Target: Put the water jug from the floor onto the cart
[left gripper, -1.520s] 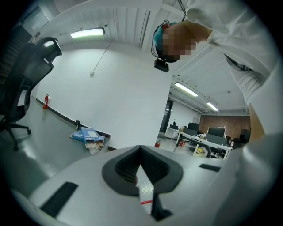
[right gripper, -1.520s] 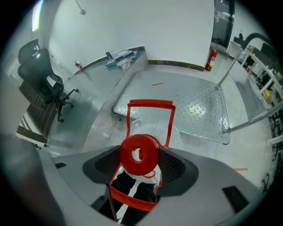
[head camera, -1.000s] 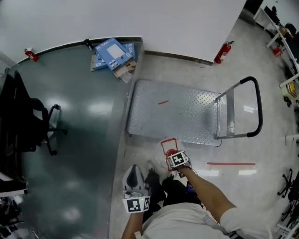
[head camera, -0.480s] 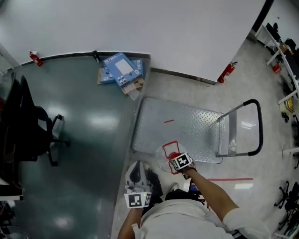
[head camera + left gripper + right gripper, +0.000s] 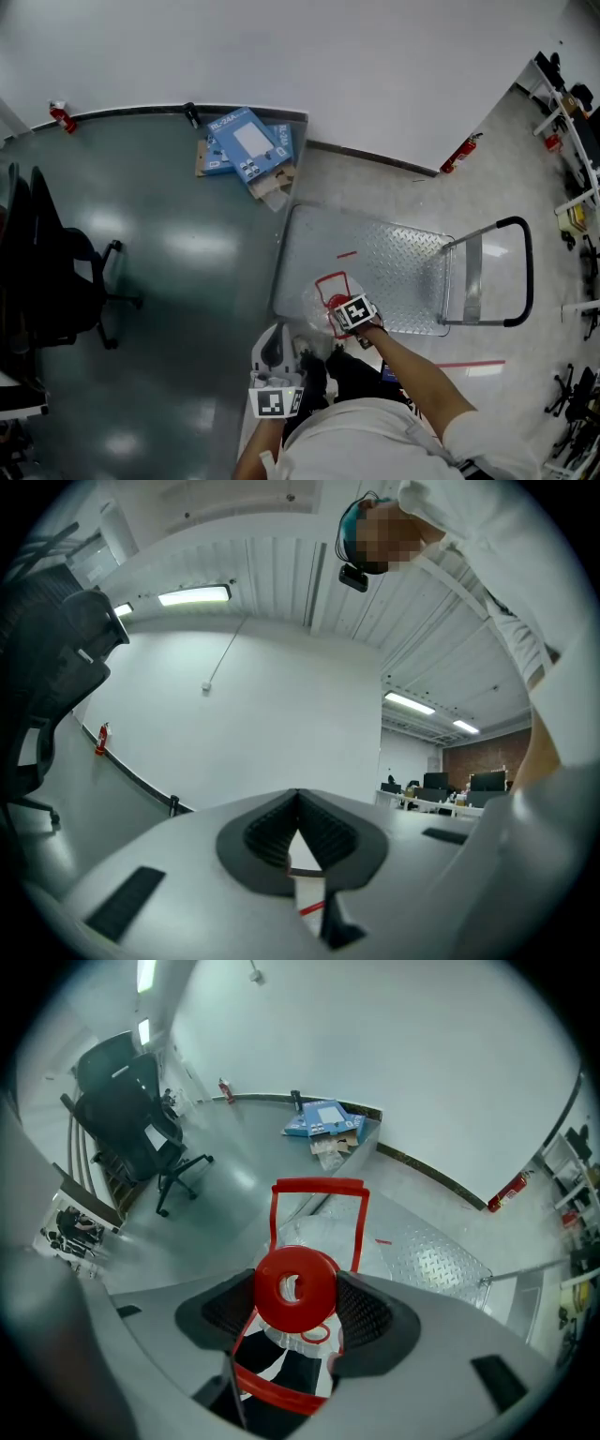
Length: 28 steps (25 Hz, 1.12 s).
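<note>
The water jug point(image 5: 319, 298) is a clear bottle with a red cap point(image 5: 296, 1288) and a red carrying frame point(image 5: 319, 1188). My right gripper point(image 5: 343, 315) is shut on the cap, one pad on each side of it, and holds the jug over the near left part of the cart point(image 5: 398, 267), a silver checker-plate platform point(image 5: 433, 1258) with a black push handle point(image 5: 521, 272). My left gripper point(image 5: 273, 360) hangs by the person's left side, shut and empty; in the left gripper view its pads point(image 5: 314, 841) meet and point up at a white wall.
Blue cardboard boxes point(image 5: 247, 142) lie against the wall beyond the cart. A red fire extinguisher point(image 5: 460, 151) stands at the wall to the right. A black office chair point(image 5: 52, 281) sits on the teal floor at left. Red tape point(image 5: 469, 364) marks the floor near the cart.
The right gripper has carried the jug forward from the floor in front of the cart to above the cart's near edge. The left gripper stays shut at the person's side.
</note>
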Each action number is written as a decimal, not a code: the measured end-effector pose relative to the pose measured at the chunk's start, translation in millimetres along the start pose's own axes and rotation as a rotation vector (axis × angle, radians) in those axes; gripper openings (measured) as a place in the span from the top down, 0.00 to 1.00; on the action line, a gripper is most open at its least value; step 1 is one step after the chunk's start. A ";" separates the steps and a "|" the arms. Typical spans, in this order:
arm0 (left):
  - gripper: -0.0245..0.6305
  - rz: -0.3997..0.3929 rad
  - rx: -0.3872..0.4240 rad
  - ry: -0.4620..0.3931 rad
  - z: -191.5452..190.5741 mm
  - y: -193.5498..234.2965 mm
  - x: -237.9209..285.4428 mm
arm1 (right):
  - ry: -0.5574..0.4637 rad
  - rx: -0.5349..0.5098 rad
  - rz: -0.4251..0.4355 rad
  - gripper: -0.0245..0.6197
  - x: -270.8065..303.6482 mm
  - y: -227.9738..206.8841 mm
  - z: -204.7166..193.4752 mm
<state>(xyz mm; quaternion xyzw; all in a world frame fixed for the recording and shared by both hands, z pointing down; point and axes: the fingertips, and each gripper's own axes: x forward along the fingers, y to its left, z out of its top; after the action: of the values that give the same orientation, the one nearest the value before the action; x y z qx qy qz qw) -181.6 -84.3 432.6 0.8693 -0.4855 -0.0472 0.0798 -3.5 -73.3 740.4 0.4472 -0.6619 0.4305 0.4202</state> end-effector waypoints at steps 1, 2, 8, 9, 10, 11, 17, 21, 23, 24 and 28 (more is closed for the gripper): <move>0.96 0.008 -0.003 0.004 -0.5 5.1 4.1 | 0.004 -0.006 0.001 0.53 6.4 1.7 10.7; 0.96 0.017 -0.005 0.006 -0.9 10.1 8.9 | 0.006 -0.013 0.004 0.53 13.7 3.0 21.9; 0.96 0.081 0.006 0.024 -6.3 31.1 29.0 | 0.011 -0.038 0.024 0.53 65.8 2.5 72.1; 0.96 0.093 0.005 0.031 -8.0 34.9 31.9 | 0.020 -0.036 0.022 0.53 71.4 0.6 78.4; 0.96 0.105 0.003 0.038 -9.8 39.1 35.2 | 0.029 -0.034 0.021 0.53 76.6 -1.0 85.1; 0.96 0.117 0.000 0.046 -12.0 43.6 38.3 | 0.034 -0.034 0.022 0.53 82.2 -2.1 92.0; 0.96 0.179 -0.025 0.084 -27.2 66.9 50.3 | 0.013 -0.039 0.030 0.53 110.5 -1.6 131.9; 0.96 0.191 -0.016 0.081 -25.9 73.5 59.0 | 0.008 -0.100 0.035 0.53 116.1 1.8 157.9; 0.96 0.193 -0.018 0.080 -25.5 73.9 61.5 | 0.023 -0.106 0.032 0.53 116.2 0.9 153.2; 0.96 0.193 -0.020 0.080 -25.8 74.6 62.4 | 0.026 -0.103 0.033 0.53 116.1 1.4 149.8; 0.96 0.204 -0.025 0.080 -26.1 79.0 64.6 | 0.010 -0.114 0.046 0.53 118.2 7.1 147.6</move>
<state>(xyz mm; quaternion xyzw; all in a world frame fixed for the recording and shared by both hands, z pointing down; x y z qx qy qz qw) -209.7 -177.7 472.5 0.8154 -0.5674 -0.0103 0.1142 -64.7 -238.4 809.5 0.4050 -0.6934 0.4038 0.4383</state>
